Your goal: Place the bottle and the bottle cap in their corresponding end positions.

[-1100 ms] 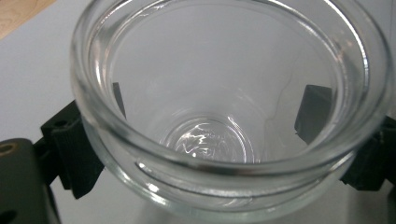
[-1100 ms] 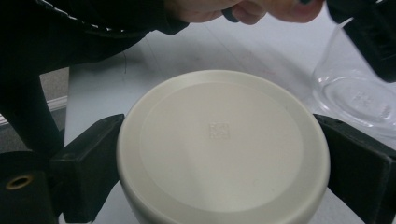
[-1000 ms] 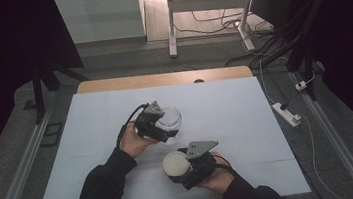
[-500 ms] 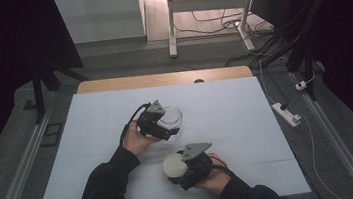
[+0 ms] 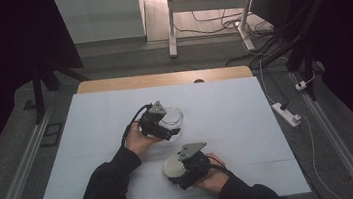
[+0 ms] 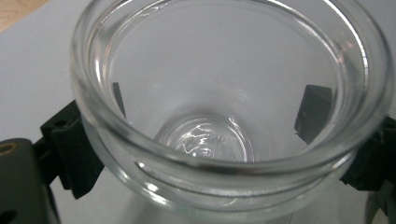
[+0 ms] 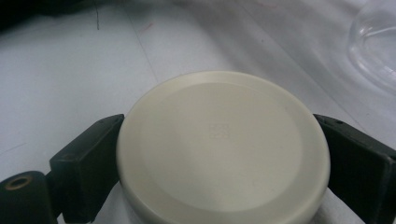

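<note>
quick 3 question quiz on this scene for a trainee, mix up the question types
1. True or false: the glass jar has something in it.
2. The right gripper is shut on: A) a sponge, B) a cream round lid, C) a cup?
3. Fill in: the left gripper grips the jar with one jaw on each ____ of it.

Key
1. False; the jar looks empty.
2. B.
3. side; the jaws press the glass wall from outside.

The glass jar — its rim cut by the frame's top edge — hides both jaws' tips.
</note>
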`<state>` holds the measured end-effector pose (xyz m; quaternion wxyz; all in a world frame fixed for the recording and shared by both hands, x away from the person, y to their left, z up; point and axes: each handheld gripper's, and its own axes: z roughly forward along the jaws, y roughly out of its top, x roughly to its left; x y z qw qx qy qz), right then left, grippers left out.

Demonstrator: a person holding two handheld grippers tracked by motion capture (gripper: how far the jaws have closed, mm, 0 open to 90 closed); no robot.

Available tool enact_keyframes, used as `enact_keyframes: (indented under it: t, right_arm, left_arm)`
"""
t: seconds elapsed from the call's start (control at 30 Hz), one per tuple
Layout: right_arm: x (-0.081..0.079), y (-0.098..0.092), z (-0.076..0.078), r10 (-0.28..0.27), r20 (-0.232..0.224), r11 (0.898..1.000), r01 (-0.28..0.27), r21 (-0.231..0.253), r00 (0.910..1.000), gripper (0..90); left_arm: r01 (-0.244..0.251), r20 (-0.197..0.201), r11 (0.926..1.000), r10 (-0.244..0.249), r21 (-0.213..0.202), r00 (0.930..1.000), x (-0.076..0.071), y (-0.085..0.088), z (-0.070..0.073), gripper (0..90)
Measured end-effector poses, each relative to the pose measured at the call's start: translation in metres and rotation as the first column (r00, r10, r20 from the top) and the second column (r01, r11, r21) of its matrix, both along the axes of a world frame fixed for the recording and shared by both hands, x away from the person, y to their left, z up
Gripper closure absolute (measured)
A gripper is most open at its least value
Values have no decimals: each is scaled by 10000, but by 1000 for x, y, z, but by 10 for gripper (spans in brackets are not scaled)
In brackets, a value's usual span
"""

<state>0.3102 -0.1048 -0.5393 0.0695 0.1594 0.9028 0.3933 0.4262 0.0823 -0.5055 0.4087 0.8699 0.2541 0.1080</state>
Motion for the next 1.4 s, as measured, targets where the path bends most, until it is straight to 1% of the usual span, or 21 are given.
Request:
enact_keyframes:
  t: [0.1, 0.13, 0.2, 0.23, 0.3, 0.37, 0.47, 0.57, 0.67, 0.77, 0.87, 0.9, 0.97, 1.03, 1.2, 1.27, 1.4]
  right_arm:
    - [1, 1, -1, -19, -28, 9999, 19, -133, 10000, 68]
    - [1, 2, -1, -87, 27, 9998, 88, -184, 10000, 68]
    - [1, 2, -1, -93, 14, 9997, 93, -236, 10000, 65]
    - [0, 2, -1, -105, 4, 9997, 105, -211, 9999, 62]
    - [1, 1, 0, -154, -131, 9998, 152, -119, 9998, 47]
    - [1, 1, 0, -168, -161, 9998, 167, -75, 9997, 35]
    - [0, 1, 0, -117, -187, 9999, 116, -68, 9998, 18]
    - [0, 1, 1, -121, -215, 9999, 121, -7, 9997, 12]
    - [-1, 1, 3, -200, -261, 9997, 204, 119, 9995, 7]
    - [-1, -1, 7, -270, -257, 9992, 277, 275, 9993, 7]
    - [-1, -3, 10, -316, -198, 9988, 323, 367, 9993, 7]
    - [-1, -3, 11, -383, -281, 9985, 393, 387, 9989, 7]
    - [0, -5, 12, -451, -284, 9981, 462, 408, 9986, 7]
    - [1, -7, 13, -527, -385, 9974, 545, 468, 9979, 7]
    - [4, -13, 16, -785, -493, 9950, 813, 575, 9957, 0]
    - [5, -15, 17, -857, -493, 9943, 886, 600, 9951, 0]
    - [7, -19, 18, -1019, -387, 9935, 1037, 476, 9940, 0]
  left_arm:
    - [20, -5, 10000, -20, -27, 10000, 0, 0, 0, 73]
    - [38, 1, 10000, -38, -30, 10000, 1, 1, -1, 73]
    - [54, -82, 10000, -54, -58, 10000, 1, 2, -1, 71]
    - [57, -139, 9999, -59, -96, 9999, 2, 2, -1, 71]
    - [19, -108, 9999, -21, -101, 9999, 1, 2, -1, 69]
    - [-54, -147, 10000, 53, -77, 9999, 1, 2, -1, 67]
    - [-120, -81, 9997, 121, 201, 9999, 0, -1, -1, 55]
    - [-88, -183, 9997, 92, 230, 9998, -1, -1, -1, 32]
    - [-84, -277, 9999, 88, 138, 9996, -2, 1, -1, 23]
    - [-58, -308, 9997, 66, 251, 9995, -4, 3, 0, 16]
    - [-75, -386, 9997, 84, 232, 9992, -7, 6, 1, 9]
    - [-76, -438, 9996, 87, 261, 9990, -7, 7, 1, 7]
    - [-71, -524, 9997, 83, 245, 9986, -9, 9, 0, 1]
    - [-45, -659, 9996, 64, 288, 9978, -10, 13, 0, 0]
    - [-165, -917, 9991, 201, 401, 9956, -15, 20, -2, 0]
    - [-201, -1011, 9993, 233, 327, 9946, -17, 23, -3, 0]
    - [-247, -1086, 9988, 293, 431, 9937, -24, 27, -4, 0]
